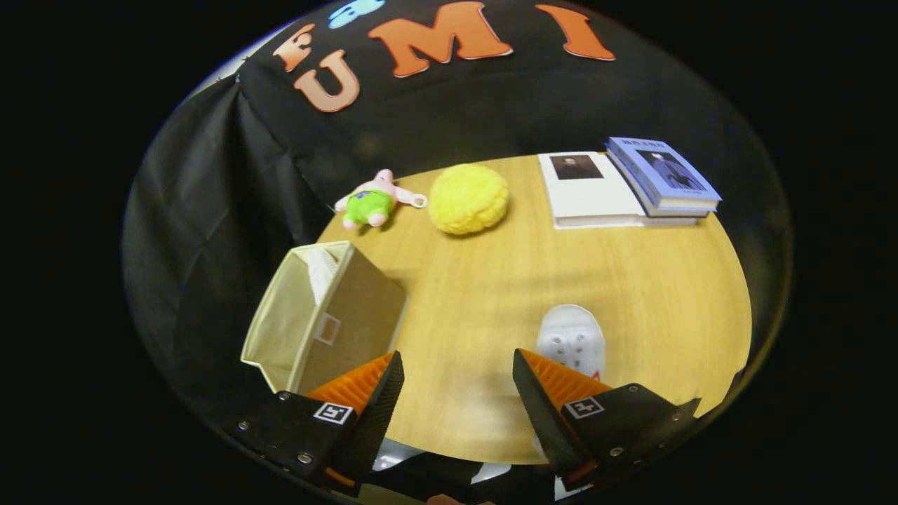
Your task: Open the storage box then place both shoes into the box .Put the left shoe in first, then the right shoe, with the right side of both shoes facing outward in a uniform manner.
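gripper (457, 393) held wide, nothing between jaws. storage box (323, 315) open, one shoe (323, 270) seemingly inside, ahead of left finger. remaining white shoe (572, 340) just beyond right finger; grasp advised mid-body, right side kept outward.

— What's the table (533, 280) made of?
— Wood-grain top, smooth with a soft sheen. The storage box (330, 315) left of the fingers looks like matt woven cloth.
— And beyond the fingers?
— A fuzzy yellow cushion (468, 198), a plush toy (372, 202), and two books (624, 186) with smooth covers.
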Demonstrator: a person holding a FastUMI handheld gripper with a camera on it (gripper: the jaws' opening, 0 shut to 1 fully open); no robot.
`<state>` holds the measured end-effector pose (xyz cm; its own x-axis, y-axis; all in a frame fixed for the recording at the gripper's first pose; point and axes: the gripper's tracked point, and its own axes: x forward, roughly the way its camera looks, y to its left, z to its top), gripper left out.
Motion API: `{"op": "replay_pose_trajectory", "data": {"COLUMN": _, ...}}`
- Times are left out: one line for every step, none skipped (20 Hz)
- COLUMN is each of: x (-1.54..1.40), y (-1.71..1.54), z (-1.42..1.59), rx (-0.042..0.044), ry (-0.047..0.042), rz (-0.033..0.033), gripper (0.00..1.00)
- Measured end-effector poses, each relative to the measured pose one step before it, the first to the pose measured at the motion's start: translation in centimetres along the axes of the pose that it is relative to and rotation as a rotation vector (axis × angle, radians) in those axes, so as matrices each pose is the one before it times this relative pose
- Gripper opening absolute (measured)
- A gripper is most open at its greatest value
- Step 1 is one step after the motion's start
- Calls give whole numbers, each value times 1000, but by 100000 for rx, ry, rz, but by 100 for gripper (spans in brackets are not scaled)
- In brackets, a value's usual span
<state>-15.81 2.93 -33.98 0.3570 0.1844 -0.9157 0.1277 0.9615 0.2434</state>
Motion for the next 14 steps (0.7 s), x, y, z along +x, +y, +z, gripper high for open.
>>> {"op": "replay_pose_trajectory", "data": {"x": 140, "y": -1882, "z": -831, "rx": 1003, "ry": 1011, "rz": -3876, "gripper": 94}}
{"op": "replay_pose_trajectory", "data": {"x": 361, "y": -1918, "z": -742, "rx": 727, "ry": 1224, "rz": -3394, "gripper": 94}}
{"op": "replay_pose_trajectory", "data": {"x": 294, "y": -1721, "z": -676, "rx": 795, "ry": 1167, "rz": -2462, "gripper": 94}}
{"op": "replay_pose_trajectory", "data": {"x": 279, "y": -1444, "z": -793, "rx": 330, "ry": 1242, "rz": -2464, "gripper": 94}}
{"op": "replay_pose_trajectory", "data": {"x": 416, "y": -1415, "z": -725, "rx": 456, "ry": 1086, "rz": -2229, "gripper": 94}}
{"op": "replay_pose_trajectory", "data": {"x": 263, "y": -1160, "z": -655, "rx": 717, "ry": 1478, "rz": -1662, "gripper": 93}}
{"op": "replay_pose_trajectory", "data": {"x": 446, "y": -793, "z": -651, "rx": 1395, "ry": 1197, "rz": -411, "gripper": 93}}
{"op": "replay_pose_trajectory", "data": {"x": 575, "y": -595, "z": -547, "rx": 1623, "ry": 1517, "rz": 71, "gripper": 92}}
{"op": "replay_pose_trajectory", "data": {"x": 825, "y": -560, "z": -725, "rx": 2069, "ry": 1858, "rz": 376, "gripper": 92}}
{"op": "replay_pose_trajectory", "data": {"x": 686, "y": -500, "z": -711, "rx": 2330, "ry": 2164, "rz": 788, "gripper": 90}}
{"op": "replay_pose_trajectory", "data": {"x": 608, "y": -261, "z": -548, "rx": 2561, "ry": 1597, "rz": 1142, "gripper": 89}}
{"op": "replay_pose_trajectory", "data": {"x": 628, "y": -179, "z": -387, "rx": 2217, "ry": 1459, "rz": 646, "gripper": 84}}
{"op": "replay_pose_trajectory", "data": {"x": 578, "y": -147, "z": -342, "rx": 1501, "ry": 1265, "rz": 496, "gripper": 82}}
{"op": "replay_pose_trajectory", "data": {"x": 433, "y": -45, "z": -107, "rx": 730, "ry": 576, "rz": 317, "gripper": 78}}
